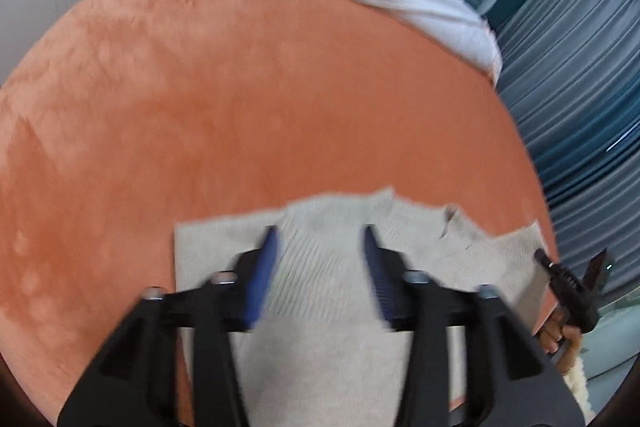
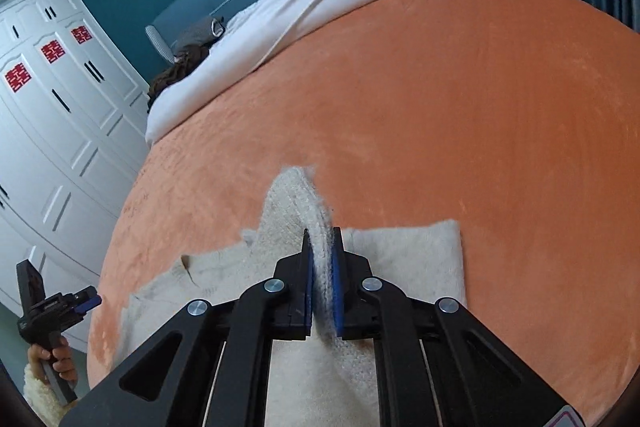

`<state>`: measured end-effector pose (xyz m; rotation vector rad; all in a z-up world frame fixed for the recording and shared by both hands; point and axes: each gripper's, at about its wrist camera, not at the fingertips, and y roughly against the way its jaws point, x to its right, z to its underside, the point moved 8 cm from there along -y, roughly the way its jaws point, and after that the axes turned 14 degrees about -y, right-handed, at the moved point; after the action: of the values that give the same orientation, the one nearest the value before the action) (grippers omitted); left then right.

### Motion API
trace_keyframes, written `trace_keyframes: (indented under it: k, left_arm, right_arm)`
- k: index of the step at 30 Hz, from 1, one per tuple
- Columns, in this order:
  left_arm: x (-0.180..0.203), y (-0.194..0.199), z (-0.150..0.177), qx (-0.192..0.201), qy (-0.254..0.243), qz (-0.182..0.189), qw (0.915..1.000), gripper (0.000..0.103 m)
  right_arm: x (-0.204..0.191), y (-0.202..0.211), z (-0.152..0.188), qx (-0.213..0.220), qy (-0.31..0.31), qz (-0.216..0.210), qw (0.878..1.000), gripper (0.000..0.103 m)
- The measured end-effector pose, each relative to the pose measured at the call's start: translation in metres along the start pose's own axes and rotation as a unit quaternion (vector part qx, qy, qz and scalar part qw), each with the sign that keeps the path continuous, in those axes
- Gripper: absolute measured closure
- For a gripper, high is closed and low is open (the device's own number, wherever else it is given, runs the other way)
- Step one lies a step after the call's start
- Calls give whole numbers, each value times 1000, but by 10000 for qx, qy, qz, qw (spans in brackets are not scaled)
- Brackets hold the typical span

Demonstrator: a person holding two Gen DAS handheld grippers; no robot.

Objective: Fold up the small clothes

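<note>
Right gripper (image 2: pixel 321 259) is pinching a raised sweater (image 1: pixel 332 267) fold, probably mid-fold. Left gripper (image 1: pixel 320 247) is hovering spread; next, lay fold toward 9 o'clock.

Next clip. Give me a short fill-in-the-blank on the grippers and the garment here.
1. The right gripper has its jaws shut on a raised fold of the ____ sweater.
2. The left gripper has its jaws ____ above the sweater.
3. The sweater lies on an ____ blanket.

Missing words: cream; open; orange
</note>
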<state>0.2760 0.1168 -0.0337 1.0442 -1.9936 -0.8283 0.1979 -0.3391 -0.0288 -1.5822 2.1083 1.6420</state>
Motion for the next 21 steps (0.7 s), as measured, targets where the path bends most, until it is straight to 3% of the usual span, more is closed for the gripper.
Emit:
trace_keyframes:
  k: [2, 4, 6, 7, 8, 10, 15, 18, 21]
  left_arm:
    - [-3, -23, 23, -292, -157, -273, 9991, 46]
    - [-10, -43, 39, -522, -14, -395, 9979, 46]
    - [-12, -52, 41, -443, 88, -411, 9981, 51]
    - [-9, -51, 38, -351, 29, -369, 9987, 75]
    - [-2, -50, 34, -305, -26, -143, 9994, 93]
    - [8, -32, 18, -14, -45, -47, 10000, 94]
    - [12, 29, -39, 877, -137, -173, 9959, 94]
    - [-1, 15, -49, 736, -190, -429, 9962, 94]
    - [-19, -41, -21, -58, -152, -732, 9972, 94]
  right_arm:
    - [6, -7, 15, -114, 9, 92, 9999, 95]
    - [13, -14, 22, -209, -55, 163, 9996, 94]
    - [19, -16, 26, -248, -140, 203, 9994, 94]
    - [19, -17, 28, -277, -161, 208, 9993, 94]
    - [20, -17, 28, -283, -157, 222, 9992, 94]
    - [15, -10, 25, -196, -66, 221, 9995, 94]
    - [-4, 37, -24, 664, -313, -246, 9970, 95]
    - [10, 31, -44, 877, -315, 27, 9956, 96]
    - [52, -29, -31, 177, -468, 733, 9961, 96]
